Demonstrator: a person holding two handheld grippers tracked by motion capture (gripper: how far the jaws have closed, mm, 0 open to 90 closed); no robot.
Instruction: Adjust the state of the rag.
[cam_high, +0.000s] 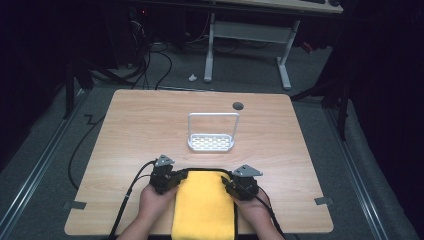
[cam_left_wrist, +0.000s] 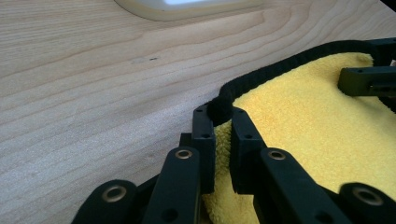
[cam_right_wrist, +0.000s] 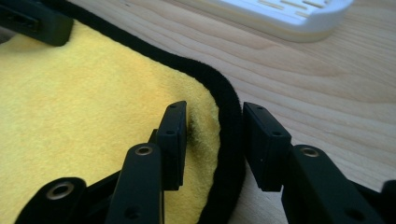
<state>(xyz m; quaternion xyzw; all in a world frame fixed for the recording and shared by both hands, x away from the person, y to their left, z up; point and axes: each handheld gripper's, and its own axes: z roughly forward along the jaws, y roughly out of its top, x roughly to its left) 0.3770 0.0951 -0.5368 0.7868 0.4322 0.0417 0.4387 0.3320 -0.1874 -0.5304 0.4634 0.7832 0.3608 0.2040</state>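
On the near edge of the wooden counter lies a yellow cloth with a black trim, folded into a tall strip that runs from the near edge toward the middle of the counter. A person's hands come in from the near side, one on each side of the cloth's far end. The left tool sits at the cloth's far left corner; in the left gripper view its jaws are pressed together on the black trim at that corner, with yellow pile bunched just behind them. The right tool sits at the far right corner; in the right gripper view its jaws stand partly apart, straddling the black trim, one pad resting over the yellow pile and the other over the bare wood, with a gap showing between the outer pad and the trim, so they do not clamp it. Beyond the cloth, near the middle of the counter and well apart from both tools, stands a white rack with a perforated base and a tall wire handle. A small dark round spot lies farther off, near the far edge.
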